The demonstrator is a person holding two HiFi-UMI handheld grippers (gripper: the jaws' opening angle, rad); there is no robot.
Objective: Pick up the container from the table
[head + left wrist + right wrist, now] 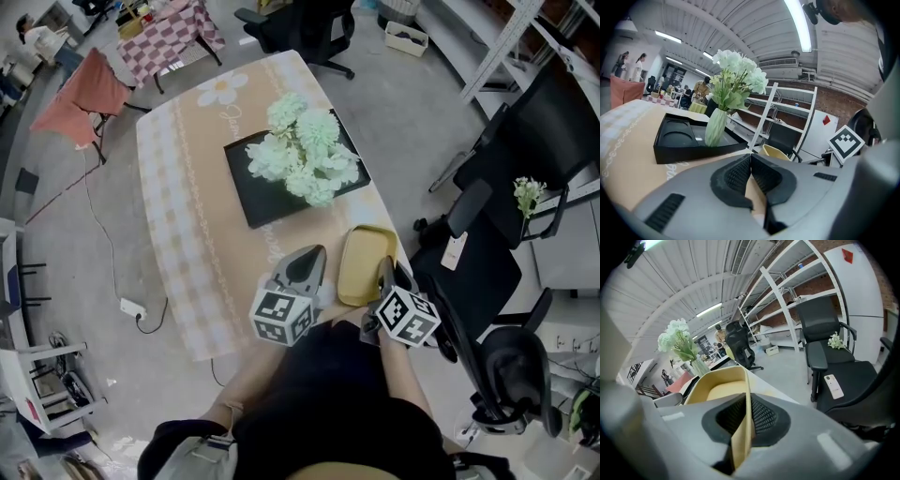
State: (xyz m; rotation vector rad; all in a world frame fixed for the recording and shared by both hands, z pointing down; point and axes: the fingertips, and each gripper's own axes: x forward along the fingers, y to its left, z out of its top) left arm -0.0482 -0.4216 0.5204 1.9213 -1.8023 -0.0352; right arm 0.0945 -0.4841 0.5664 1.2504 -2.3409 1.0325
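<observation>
Head view, container: The yellow container sits at the near right edge of the desk, just in front of a black tray.
Head view, right gripper: Your right gripper is at the container's right wall and slants forward and down.
Head view, left gripper: Your left gripper lies low, just left of the container.
Left gripper view, jaws: The jaws are together with nothing between them. The gripper points almost level toward the tray and its vase.
Right gripper view, grip: The pads are clamped on the thin yellow wall, one inside and one outside.
Right gripper view, lift: You hold one wall only, so the container will likely want to tip. Raise it slowly and straight up, wrist steady, with the squeeze firm.
</observation>
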